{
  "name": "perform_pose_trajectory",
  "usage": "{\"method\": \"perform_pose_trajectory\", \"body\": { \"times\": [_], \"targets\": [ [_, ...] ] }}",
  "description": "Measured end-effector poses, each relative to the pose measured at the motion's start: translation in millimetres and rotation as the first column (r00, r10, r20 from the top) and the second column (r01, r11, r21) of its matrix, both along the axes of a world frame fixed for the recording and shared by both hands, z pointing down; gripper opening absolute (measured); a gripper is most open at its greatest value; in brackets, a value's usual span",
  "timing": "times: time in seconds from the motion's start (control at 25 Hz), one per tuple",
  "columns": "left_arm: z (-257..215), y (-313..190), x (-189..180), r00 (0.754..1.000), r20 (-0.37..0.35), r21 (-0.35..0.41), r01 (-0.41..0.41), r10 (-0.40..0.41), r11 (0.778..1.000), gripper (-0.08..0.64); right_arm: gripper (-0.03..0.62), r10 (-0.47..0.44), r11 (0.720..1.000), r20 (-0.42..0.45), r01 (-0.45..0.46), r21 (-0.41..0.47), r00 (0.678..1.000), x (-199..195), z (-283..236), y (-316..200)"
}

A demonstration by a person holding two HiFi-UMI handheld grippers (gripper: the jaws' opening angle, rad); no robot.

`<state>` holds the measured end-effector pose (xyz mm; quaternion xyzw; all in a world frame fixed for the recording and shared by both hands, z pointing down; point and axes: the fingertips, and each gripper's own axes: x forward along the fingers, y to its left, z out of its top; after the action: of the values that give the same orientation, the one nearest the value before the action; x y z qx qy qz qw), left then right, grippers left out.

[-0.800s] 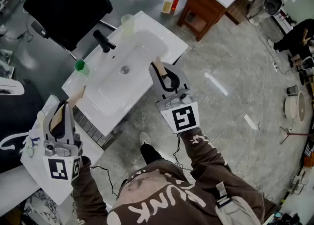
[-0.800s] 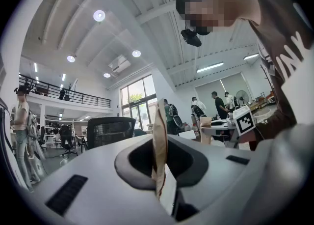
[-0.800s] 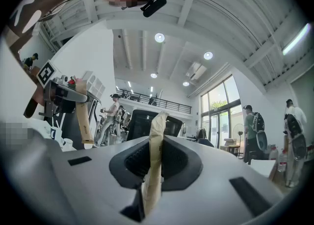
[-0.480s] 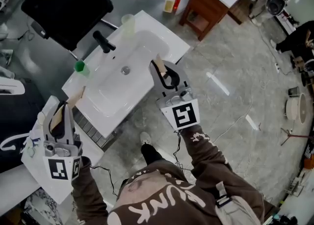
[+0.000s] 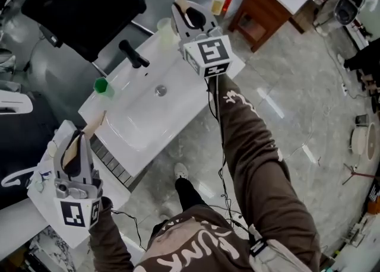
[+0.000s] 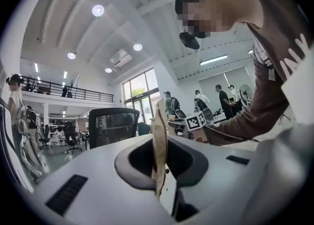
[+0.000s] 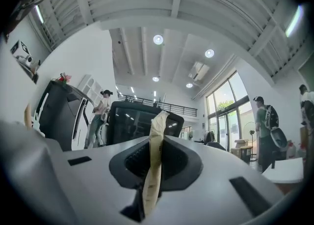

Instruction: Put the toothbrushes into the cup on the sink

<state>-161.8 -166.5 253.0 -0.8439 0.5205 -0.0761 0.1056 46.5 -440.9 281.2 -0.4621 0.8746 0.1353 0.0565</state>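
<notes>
A white sink [image 5: 139, 125] with a black faucet [image 5: 132, 54] stands below me. On its rim are a small green cup [image 5: 101, 85] and a pale translucent cup [image 5: 164, 27] at the far corner. My right gripper [image 5: 185, 10] hovers just right of the pale cup, shut on a tan toothbrush [image 5: 181, 2], which shows as a tan strip [image 7: 153, 165] between the jaws. My left gripper [image 5: 74, 146] stays off the sink's near-left corner, shut on another tan toothbrush [image 5: 92, 123], seen edge-on [image 6: 159, 145] in its own view.
A black office chair [image 5: 83, 3] stands behind the sink. A wooden cabinet [image 5: 270, 3] and two bottles [image 5: 221, 2] are on the floor to the far right. A white table [image 5: 41, 199] lies under the left gripper. My shoe [image 5: 180, 173] is by the sink's front.
My right gripper has travelled from the sink's near-right edge up to its far corner beside the pale cup, still holding its toothbrush. The left gripper has barely moved.
</notes>
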Motion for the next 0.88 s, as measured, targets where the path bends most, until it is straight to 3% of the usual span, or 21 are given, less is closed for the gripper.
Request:
{"method": "perform_pose_trajectory", "body": {
  "times": [0.32, 0.88],
  "targets": [
    [18.5, -17.2, -10.1, 1.0, 0.005, -0.027, 0.014, -0.014, 1.0, 0.034, 0.032, 0.028, 0.99, -0.026, -0.031, -0.138, 0.999, -25.1, 73.1, -110.1],
    [39.7, -28.4, -21.5, 1.0, 0.003, -0.055, 0.012, -0.012, 0.998, 0.034, 0.032, 0.057, 0.968, -0.06, -0.07, -0.239, 0.997, -42.1, 154.4, -152.9]
  ]
}}
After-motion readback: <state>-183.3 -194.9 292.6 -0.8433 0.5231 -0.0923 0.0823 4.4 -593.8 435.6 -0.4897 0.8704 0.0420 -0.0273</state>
